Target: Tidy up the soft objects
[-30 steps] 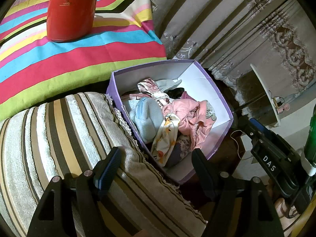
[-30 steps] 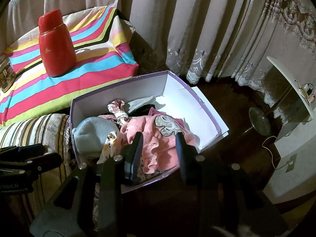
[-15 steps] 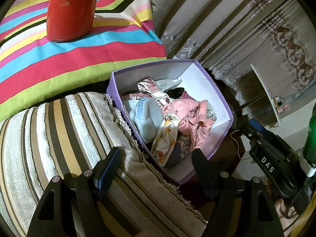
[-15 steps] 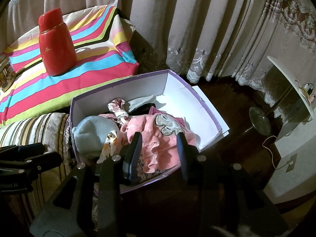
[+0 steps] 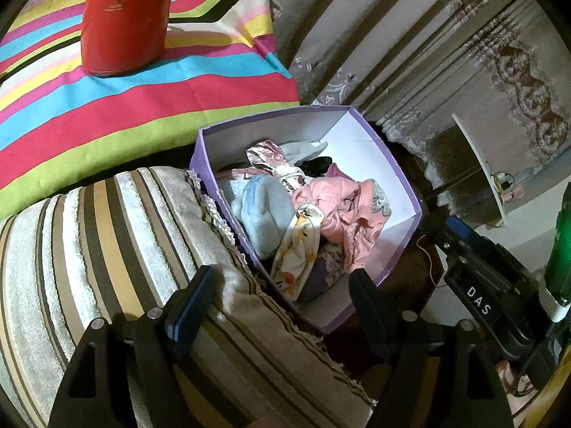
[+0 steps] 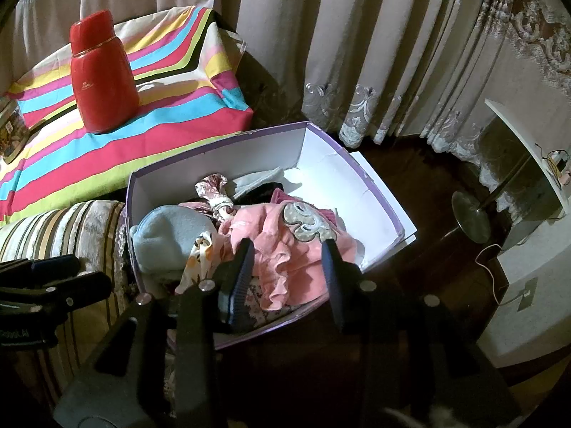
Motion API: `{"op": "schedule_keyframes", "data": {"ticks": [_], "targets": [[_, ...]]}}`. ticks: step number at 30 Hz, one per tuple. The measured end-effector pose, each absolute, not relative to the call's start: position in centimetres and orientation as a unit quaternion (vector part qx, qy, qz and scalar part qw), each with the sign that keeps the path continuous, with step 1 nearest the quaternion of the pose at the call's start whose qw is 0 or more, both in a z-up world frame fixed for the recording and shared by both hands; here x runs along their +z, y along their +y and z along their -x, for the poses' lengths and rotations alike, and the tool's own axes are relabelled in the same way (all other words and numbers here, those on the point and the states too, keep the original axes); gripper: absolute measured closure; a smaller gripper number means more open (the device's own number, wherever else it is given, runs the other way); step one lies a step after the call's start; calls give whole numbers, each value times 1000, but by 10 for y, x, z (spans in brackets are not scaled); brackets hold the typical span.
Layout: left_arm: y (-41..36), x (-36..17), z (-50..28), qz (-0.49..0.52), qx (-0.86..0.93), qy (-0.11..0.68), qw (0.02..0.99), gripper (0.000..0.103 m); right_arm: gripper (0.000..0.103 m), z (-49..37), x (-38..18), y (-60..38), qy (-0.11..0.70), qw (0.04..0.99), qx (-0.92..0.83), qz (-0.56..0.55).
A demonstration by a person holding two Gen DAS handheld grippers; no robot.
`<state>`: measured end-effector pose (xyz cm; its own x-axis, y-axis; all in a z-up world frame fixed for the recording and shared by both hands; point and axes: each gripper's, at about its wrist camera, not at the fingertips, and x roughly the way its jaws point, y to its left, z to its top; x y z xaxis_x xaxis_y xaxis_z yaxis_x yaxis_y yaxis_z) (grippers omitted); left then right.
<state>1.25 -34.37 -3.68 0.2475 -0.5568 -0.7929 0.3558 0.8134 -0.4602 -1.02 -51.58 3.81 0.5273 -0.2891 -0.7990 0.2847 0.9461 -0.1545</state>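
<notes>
Nearest to us in the right wrist view, our right gripper [image 6: 288,260] has widened a little over the last second: the two fingers [image 6: 241,271] now stand further apart, holding nothing, framing the pink ruffled garment [image 6: 285,249] in the lower middle of the frame. It has also edged closer over the near rim of the purple box [image 6: 374,192]. We read that as getting ready to take the pink piece, so the sorting is at the reach stage and nothing has been lifted yet.

In the left wrist view our left gripper [image 5: 280,294] has not shifted; its fingers [image 5: 194,296] are spread wide and empty at the bottom of the frame, above the striped cushion [image 5: 107,235] and the near corner of the box.

The soft things all lie heaped in the left half of the box: a light blue fleece piece [image 6: 167,235] at the left, a white cloth with orange print [image 6: 196,260] beside it, the pink garment with its grey patch at centre, a floral bundle [image 6: 214,192] and a grey piece [image 6: 257,180] behind. The right half shows bare white floor.

They overlap, so pulling the pink one may drag the printed cloth along. The box wall just under the right fingers could also catch them.

Further back, upper left, a red flask [image 6: 101,78] stands on the rainbow-striped cloth [image 6: 171,121]; curtains [image 6: 357,53] hang behind, and a lamp base [image 6: 471,217] sits at the right on the dark floor.
</notes>
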Motion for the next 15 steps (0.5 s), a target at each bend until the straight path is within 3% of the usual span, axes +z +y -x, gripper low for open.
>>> {"op": "schedule_keyframes", "data": {"ticks": [15], "targets": [[-353,-28,-9,85,-307,514,797,15,59,9,35,-518,461,872,-162,-5]]}}
